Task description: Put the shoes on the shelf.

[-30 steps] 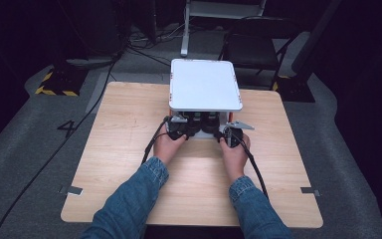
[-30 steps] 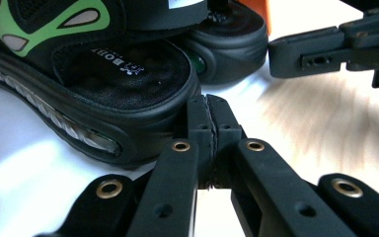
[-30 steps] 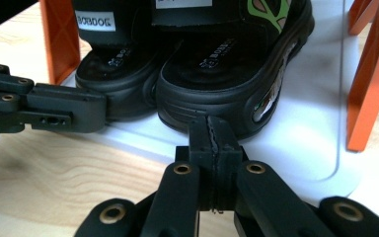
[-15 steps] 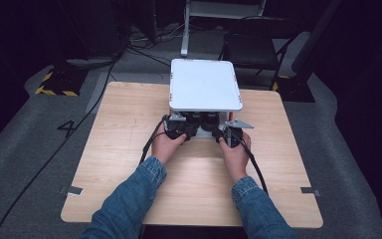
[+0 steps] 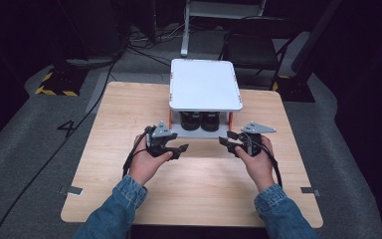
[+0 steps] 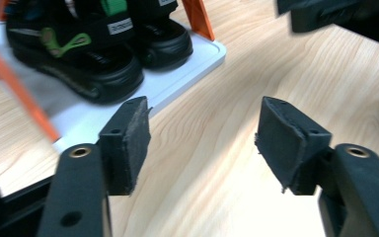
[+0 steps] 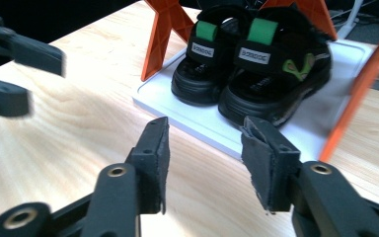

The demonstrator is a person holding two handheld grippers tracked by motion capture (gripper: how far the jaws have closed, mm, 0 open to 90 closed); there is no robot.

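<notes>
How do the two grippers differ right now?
The left gripper sits left of the rack front, the right gripper at its right. The left's jaws gape wider than the right's. Both are open, empty, just been opening, and point toward the sandals.

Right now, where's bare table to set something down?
Free: the wood left and right of the white rack, and the near strip between both grippers and the table edge. Crowded: the lower shelf, taken by two black sandals.
</notes>
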